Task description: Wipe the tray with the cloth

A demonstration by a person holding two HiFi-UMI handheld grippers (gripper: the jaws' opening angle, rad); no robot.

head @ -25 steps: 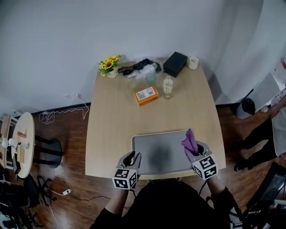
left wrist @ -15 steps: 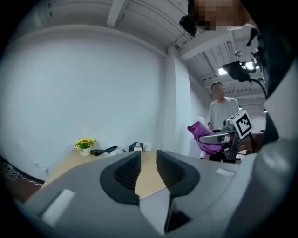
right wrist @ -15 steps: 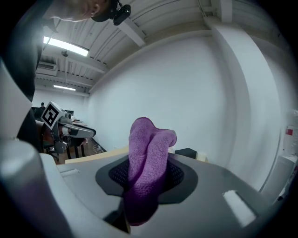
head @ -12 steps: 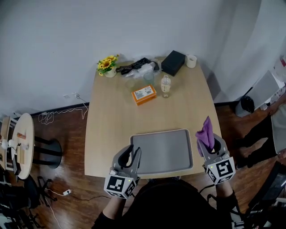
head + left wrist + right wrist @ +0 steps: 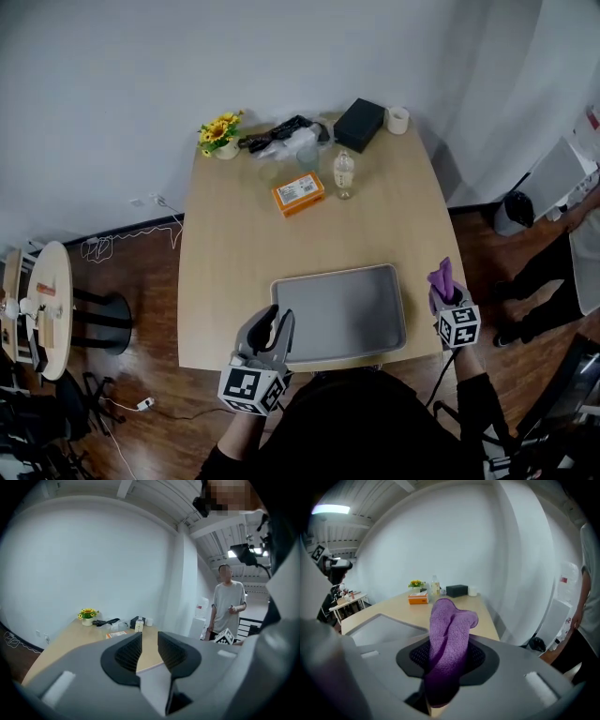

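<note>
The grey tray (image 5: pixel 339 314) lies on the wooden table (image 5: pixel 234 253) near its front edge. My left gripper (image 5: pixel 275 330) sits at the tray's left front corner, its jaws straddling the rim; the left gripper view shows the tray (image 5: pixel 152 682) running between the nearly closed left gripper (image 5: pixel 149 651). My right gripper (image 5: pixel 448 298) is past the tray's right edge, at the table's right front side, shut on a purple cloth (image 5: pixel 442 279). In the right gripper view the cloth (image 5: pixel 449 630) stands up bunched out of the right gripper (image 5: pixel 447 660), with the tray (image 5: pixel 379 625) to its left.
At the table's far end stand a sunflower pot (image 5: pixel 221 136), black cables (image 5: pixel 277 138), a black box (image 5: pixel 359 124), a white cup (image 5: pixel 398 119), a bottle (image 5: pixel 343 174) and an orange box (image 5: pixel 298 196). A person (image 5: pixel 228 604) stands to the right. A round side table (image 5: pixel 42 305) is on the left.
My right gripper has carried the purple cloth off the tray's right part and out past its right edge. The left gripper has stayed at the tray's left front corner.
</note>
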